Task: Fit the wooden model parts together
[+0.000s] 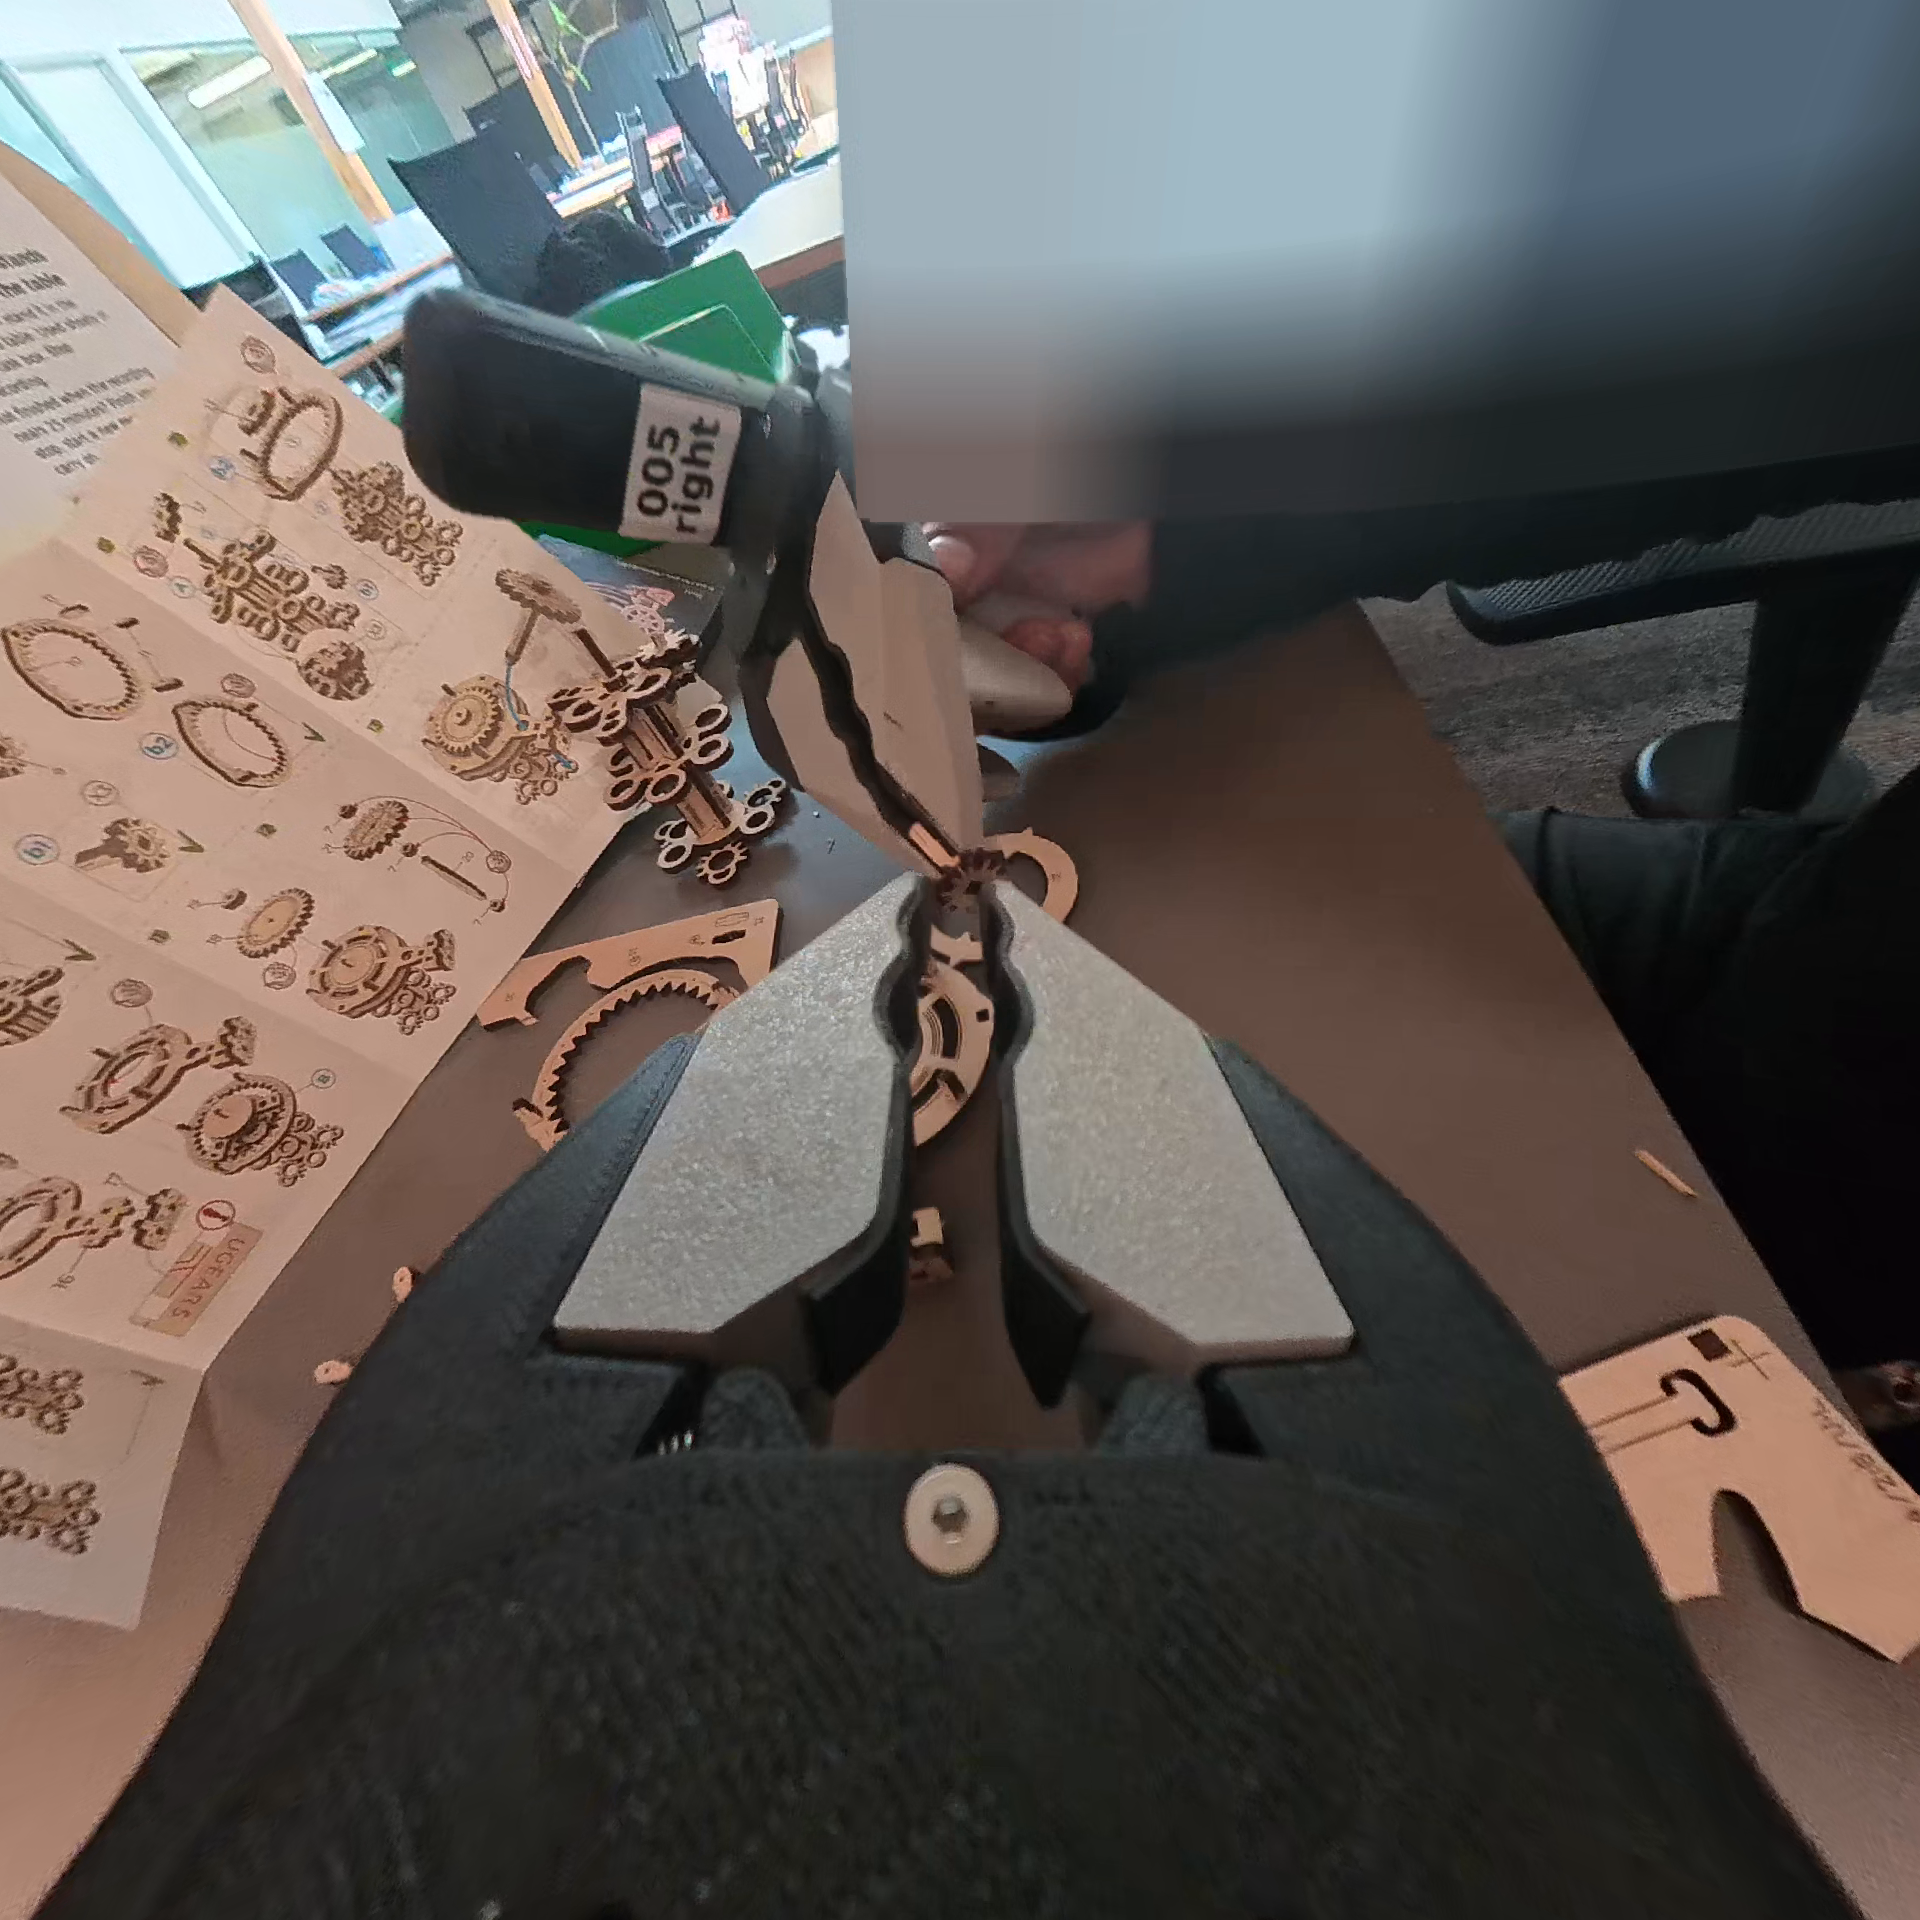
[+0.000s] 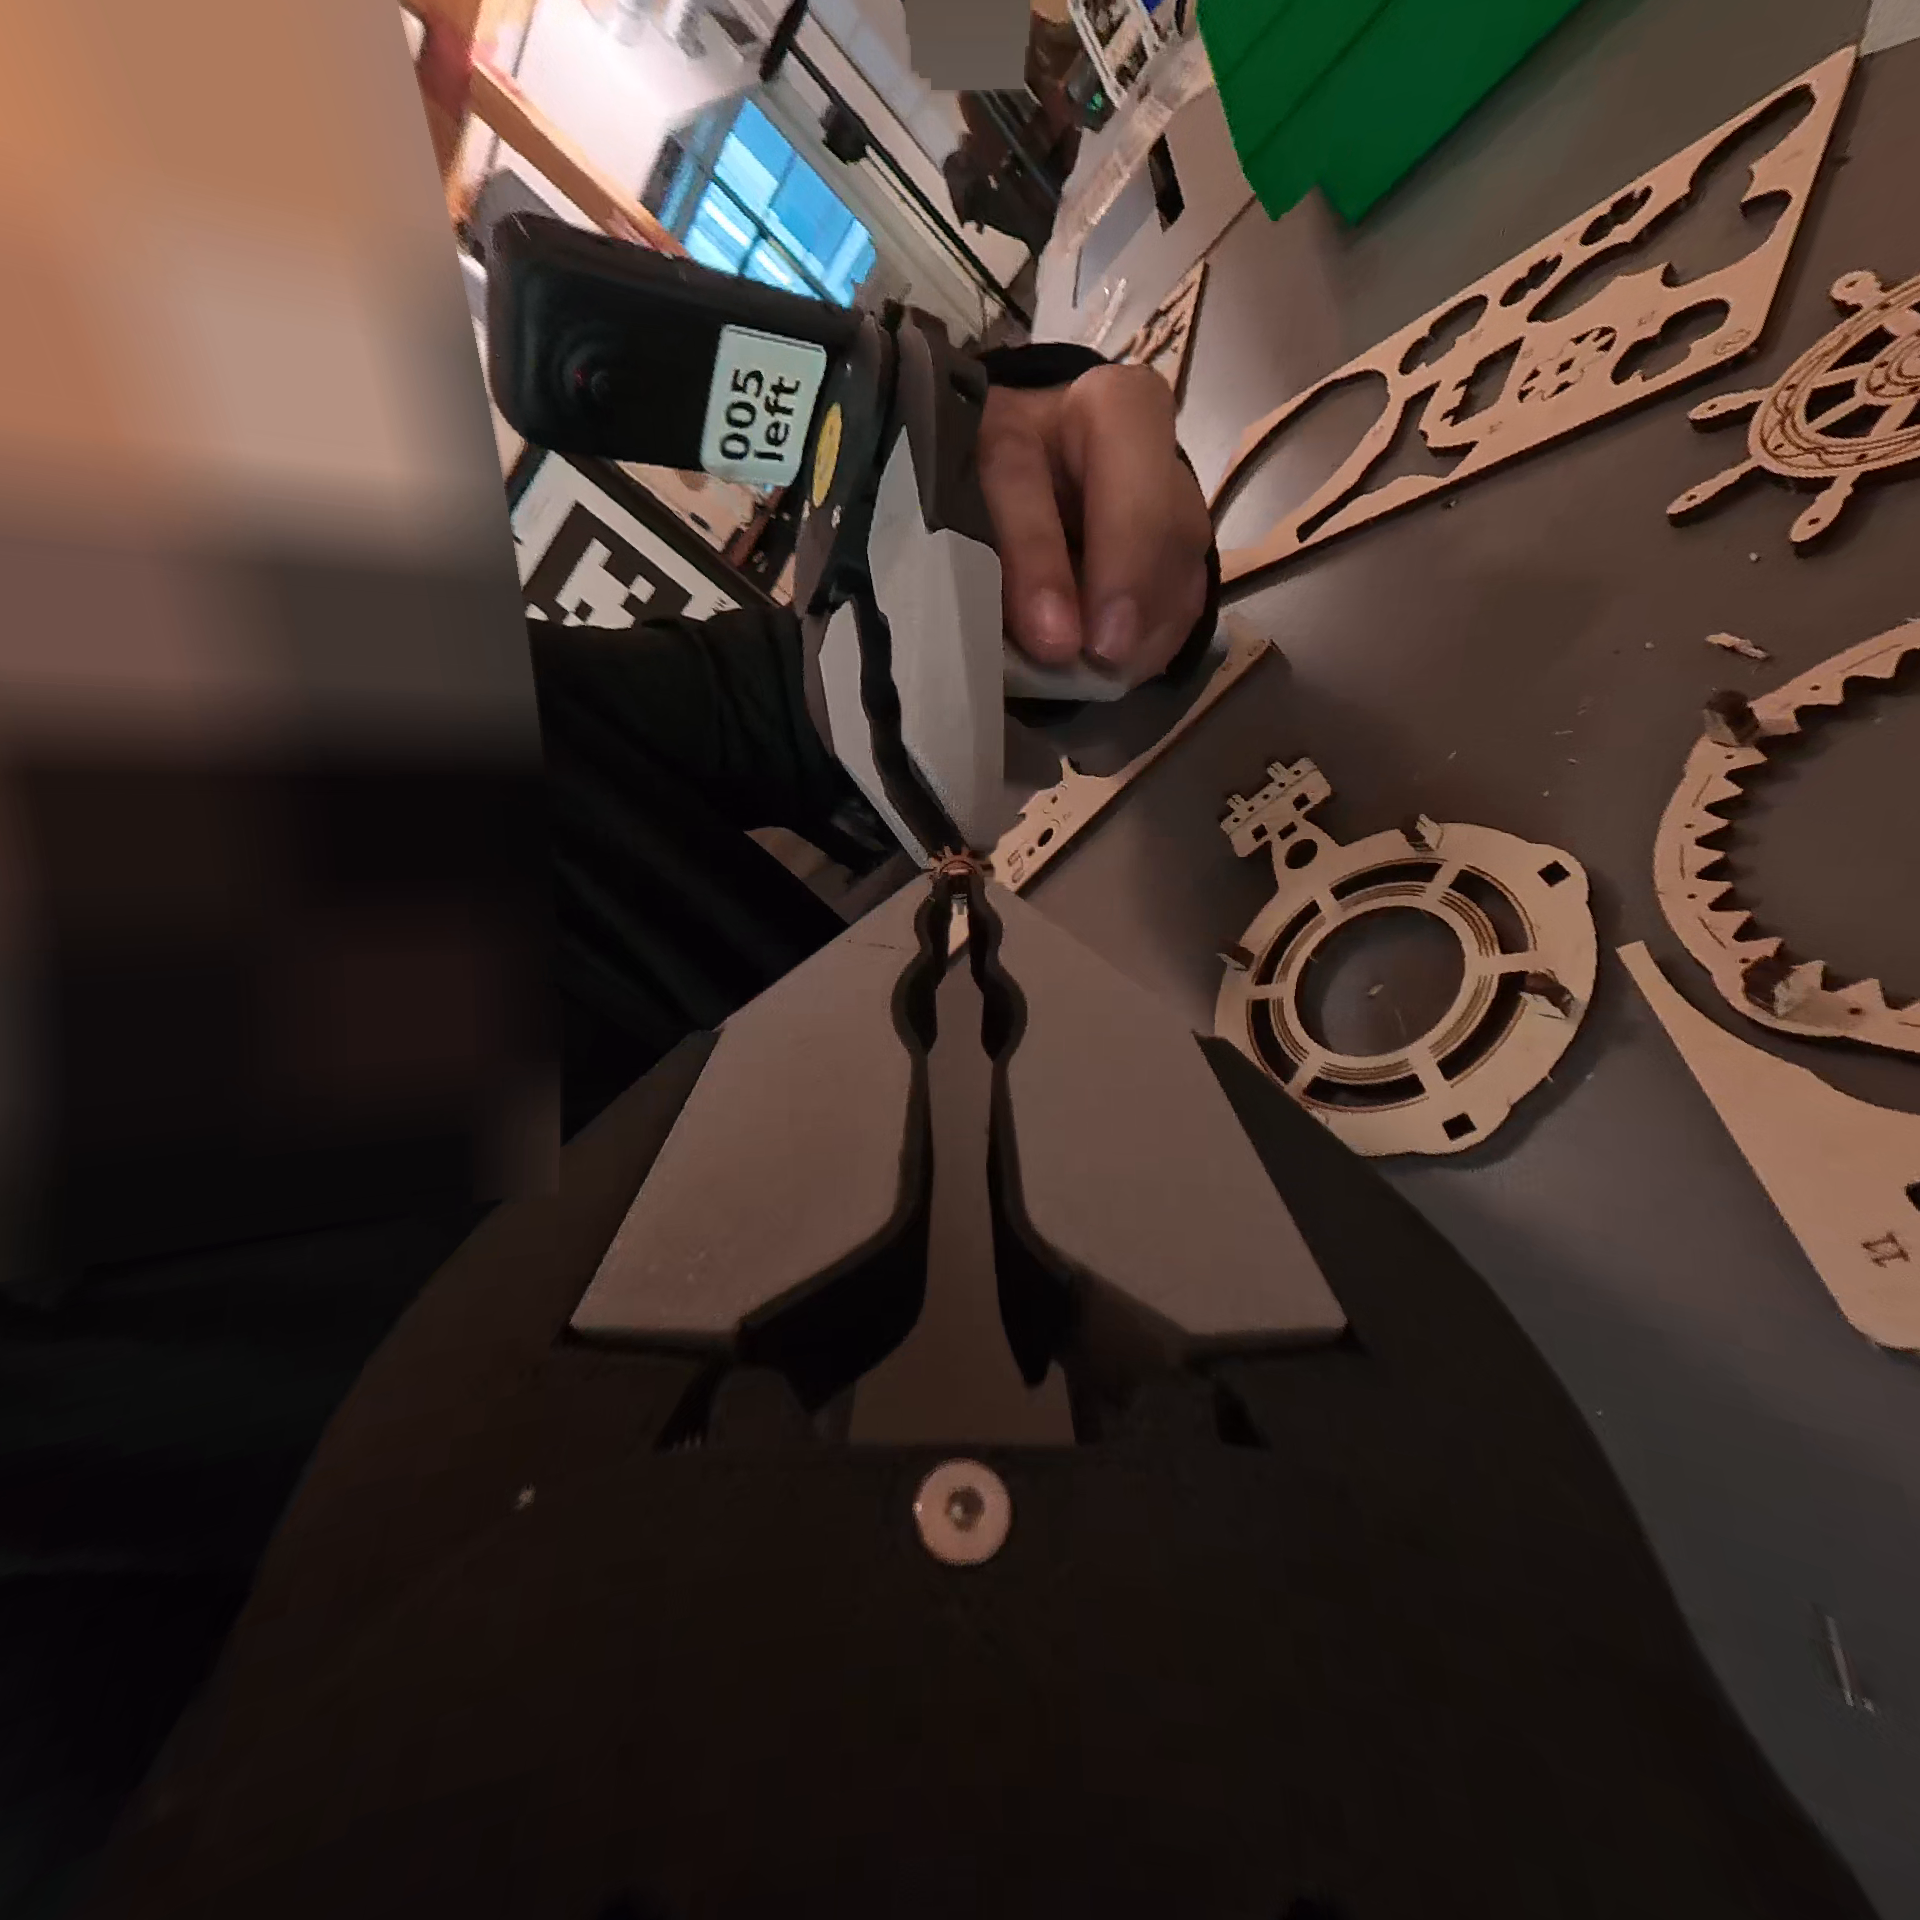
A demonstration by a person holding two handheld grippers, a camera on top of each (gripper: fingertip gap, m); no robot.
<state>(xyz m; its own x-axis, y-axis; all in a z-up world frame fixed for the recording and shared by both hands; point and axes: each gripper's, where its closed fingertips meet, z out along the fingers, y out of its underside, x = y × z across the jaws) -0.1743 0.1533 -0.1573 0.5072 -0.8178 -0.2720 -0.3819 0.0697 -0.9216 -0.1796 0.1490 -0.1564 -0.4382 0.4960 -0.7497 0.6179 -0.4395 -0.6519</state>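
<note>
In the left wrist view my left gripper (image 1: 958,896) is shut on a small wooden gear (image 1: 968,871), held above the dark table (image 1: 1299,935). My right gripper (image 1: 940,844) comes in from above, shut on a small flat wooden piece (image 1: 923,834), and its tips touch the gear. In the right wrist view my right gripper (image 2: 951,888) pinches the small wooden piece (image 2: 954,864) tip to tip with the left gripper (image 2: 940,844). Whether the two parts are joined is hidden by the fingertips.
A paper instruction sheet (image 1: 260,831) lies left, beside a part-built wooden model (image 1: 665,727). A toothed ring (image 1: 613,1029) (image 2: 1766,862), a round frame part (image 2: 1403,977), a ship's wheel (image 2: 1849,405) and punched wooden sheets (image 2: 1558,312) lie on the table. A green box (image 1: 707,312) stands behind. Only a small space, under 4 cm, lies between the two pairs of fingers.
</note>
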